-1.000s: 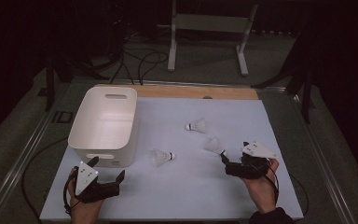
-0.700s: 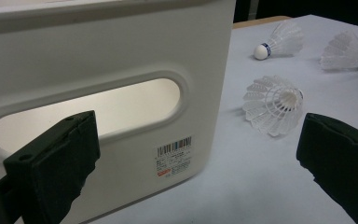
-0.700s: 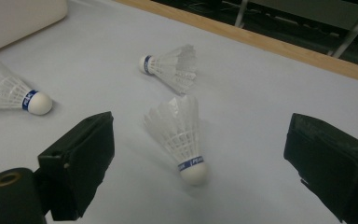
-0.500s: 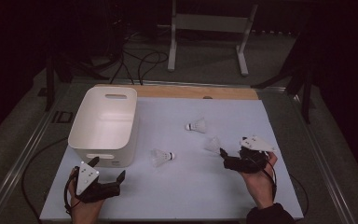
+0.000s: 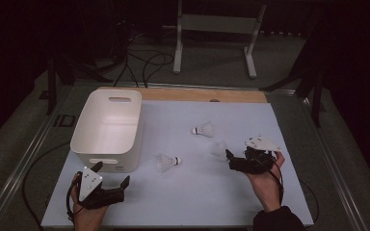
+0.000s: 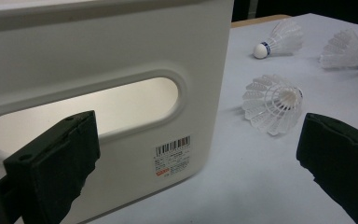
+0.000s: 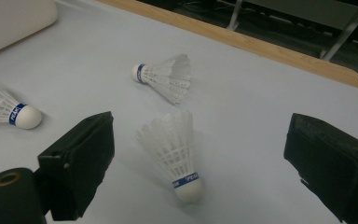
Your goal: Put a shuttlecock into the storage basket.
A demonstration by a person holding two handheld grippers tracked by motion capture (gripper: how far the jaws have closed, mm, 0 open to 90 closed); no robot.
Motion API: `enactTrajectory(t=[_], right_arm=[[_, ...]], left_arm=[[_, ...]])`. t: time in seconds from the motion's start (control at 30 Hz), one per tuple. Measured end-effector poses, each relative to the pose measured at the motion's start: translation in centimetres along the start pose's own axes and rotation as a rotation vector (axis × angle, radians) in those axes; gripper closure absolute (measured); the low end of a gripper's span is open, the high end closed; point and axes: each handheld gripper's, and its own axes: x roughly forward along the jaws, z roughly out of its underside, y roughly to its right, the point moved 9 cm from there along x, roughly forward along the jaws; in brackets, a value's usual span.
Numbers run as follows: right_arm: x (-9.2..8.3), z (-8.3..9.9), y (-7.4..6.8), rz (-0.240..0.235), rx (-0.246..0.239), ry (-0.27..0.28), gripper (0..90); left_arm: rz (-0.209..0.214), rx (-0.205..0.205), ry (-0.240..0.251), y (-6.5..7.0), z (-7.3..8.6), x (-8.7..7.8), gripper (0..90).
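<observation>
Three white feathered shuttlecocks lie on the pale table. One shuttlecock (image 5: 166, 162) (image 6: 275, 102) rests just right of a white plastic bin (image 5: 106, 161) (image 6: 121, 46). Another shuttlecock (image 5: 203, 129) (image 7: 165, 77) lies farther back. The third shuttlecock (image 5: 219, 149) (image 7: 172, 144) stands cork down, tilted, between the open jaws of my right gripper (image 5: 230, 160) (image 7: 203, 135), untouched by either jaw. My left gripper (image 5: 112, 174) (image 6: 196, 158) is open and empty at the bin's near wall, facing its handle slot.
A wooden strip (image 5: 197, 94) runs along the table's far edge. Beyond it stand a metal frame (image 5: 214, 29) and loose cables (image 5: 144, 62) on the dark floor. The bin looks empty from above.
My right gripper has crept slightly forward and left toward the nearest shuttlecock. The left gripper and the shuttlecocks have stayed put.
</observation>
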Motion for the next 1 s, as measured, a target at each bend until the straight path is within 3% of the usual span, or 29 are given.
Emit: enactTrajectory(t=[1.0], right_arm=[[1.7, -2.6, -0.4, 0.014, -0.015, 0.012, 7.7]], left_arm=[[0.003, 0.0, -0.001, 0.0, 0.0, 0.0, 0.0]])
